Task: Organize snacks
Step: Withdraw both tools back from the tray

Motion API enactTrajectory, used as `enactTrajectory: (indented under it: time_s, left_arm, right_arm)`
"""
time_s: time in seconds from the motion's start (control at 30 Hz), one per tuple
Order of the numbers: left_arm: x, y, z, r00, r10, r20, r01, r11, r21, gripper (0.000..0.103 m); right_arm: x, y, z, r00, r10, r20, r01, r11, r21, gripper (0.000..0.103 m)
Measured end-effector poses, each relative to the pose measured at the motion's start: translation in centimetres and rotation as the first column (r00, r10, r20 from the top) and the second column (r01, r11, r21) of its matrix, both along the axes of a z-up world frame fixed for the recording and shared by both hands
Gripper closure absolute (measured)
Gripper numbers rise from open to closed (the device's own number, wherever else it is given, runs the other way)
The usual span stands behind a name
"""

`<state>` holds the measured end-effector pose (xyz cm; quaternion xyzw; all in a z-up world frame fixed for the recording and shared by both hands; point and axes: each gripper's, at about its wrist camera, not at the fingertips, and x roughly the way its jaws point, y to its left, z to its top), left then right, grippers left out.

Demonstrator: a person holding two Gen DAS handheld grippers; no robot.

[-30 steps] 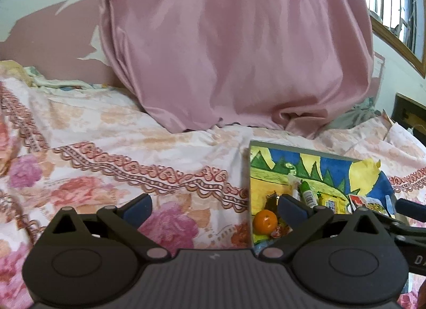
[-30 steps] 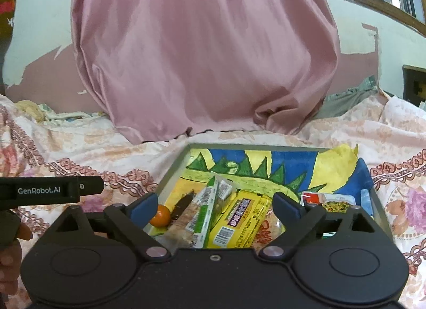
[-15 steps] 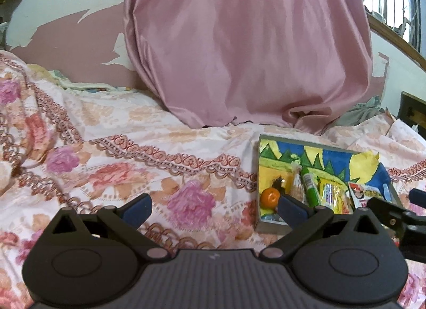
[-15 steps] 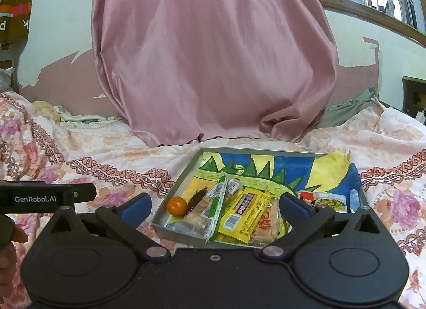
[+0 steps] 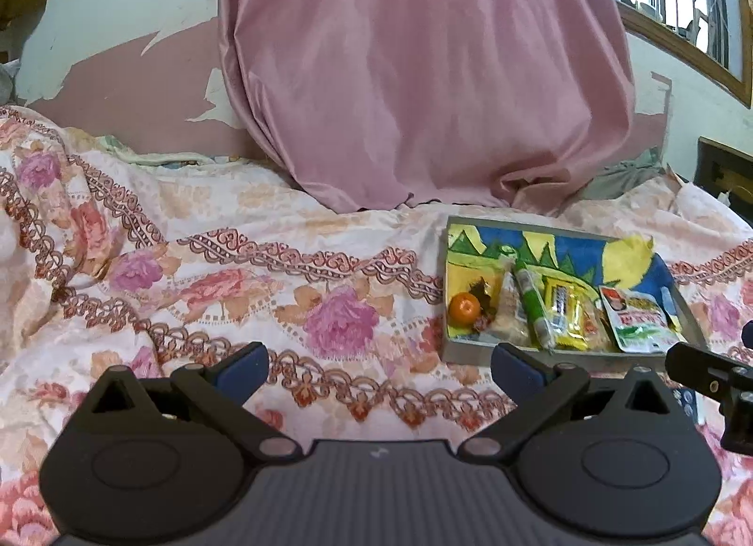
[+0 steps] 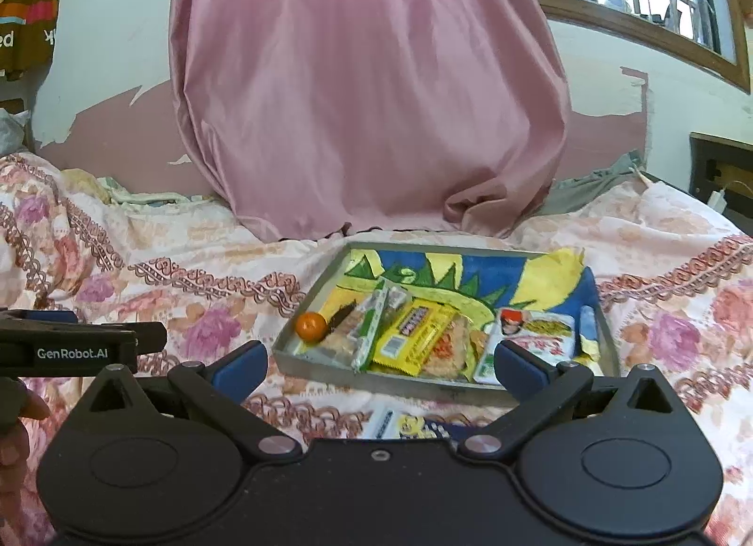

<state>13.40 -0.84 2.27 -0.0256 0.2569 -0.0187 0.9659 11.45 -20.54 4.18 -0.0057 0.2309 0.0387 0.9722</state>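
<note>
A shallow grey tray [image 6: 324, 369] lies on a bed covered by a floral bedspread [image 5: 244, 282], its floor lined with a painted sheet of green peaks, blue and yellow. The snacks sit crowded along the near side of the tray: a small orange fruit [image 6: 311, 327] at the near left corner, a dark scrap just beside it that is too small to identify, a clear packet with a green stripe [image 6: 364, 334], a yellow wrapped bar [image 6: 414, 334] lying across pale packets whose contents are hard to make out, and a white pouch with red and green print [image 6: 532, 339] toward the right. A blue item by the tray's right wall is mostly hidden. The right tongs [image 6: 381, 365] hang wide apart and empty in front of the tray; their right pad covers the near right corner, so what lies there cannot be seen. The jaws have just been spreading, with nothing between them. On the bedspread just in front of the tray, a white, yellow and blue packet [image 6: 404, 423] is cut off by the tongs' body. The left tongs [image 5: 379, 367] also stand wide and empty, over bare bedspread to the left of the tray. A pink curtain [image 5: 423, 75] hangs behind, its hem resting on the bed. At the left edge of the right wrist view, fingers [image 6: 19, 423] grip the other tool's handle, only partly in view.
</note>
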Motion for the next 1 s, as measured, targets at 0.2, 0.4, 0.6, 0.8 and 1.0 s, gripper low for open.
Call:
enactTrajectory:
  time_s: [0.2, 0.4, 0.6, 0.8, 1.0]
  left_arm:
    - [-2.7, -0.3, -0.1, 1.000, -0.019, -0.012, 0.019, 1.000, -0.008, 0.001]
    - [-4.9, -1.4, -0.9, 0.997, -0.058, -0.048, 0.061, 0.997, 0.052, 0.001]
    - [-6.5, -2.4, -1.3, 0.992, -0.100, -0.077, 0.106, 0.990, 0.090, 0.001]
    - [-6.8, -3.0, -1.9, 0.984, -0.131, -0.121, 0.145, 0.983, 0.112, 0.001]
    - [-6.5, -3.3, -2.4, 0.977, -0.147, -0.153, 0.166, 0.978, 0.122, 0.000]
  right_arm:
    - [-3.1, -1.0, 0.3, 0.999, -0.040, -0.016, 0.040, 0.999, 0.008, 0.001]
    - [-5.8, -1.5, 0.1, 0.995, -0.074, -0.063, 0.074, 0.997, -0.011, 0.001]
    - [-7.7, -1.8, -0.6, 0.985, -0.106, -0.132, 0.103, 0.994, -0.030, 0.001]
    - [-8.5, -2.2, -1.4, 0.971, -0.133, -0.199, 0.127, 0.991, -0.042, 0.001]
    - [-8.0, -2.6, -2.1, 0.957, -0.150, -0.250, 0.145, 0.989, -0.039, 0.001]
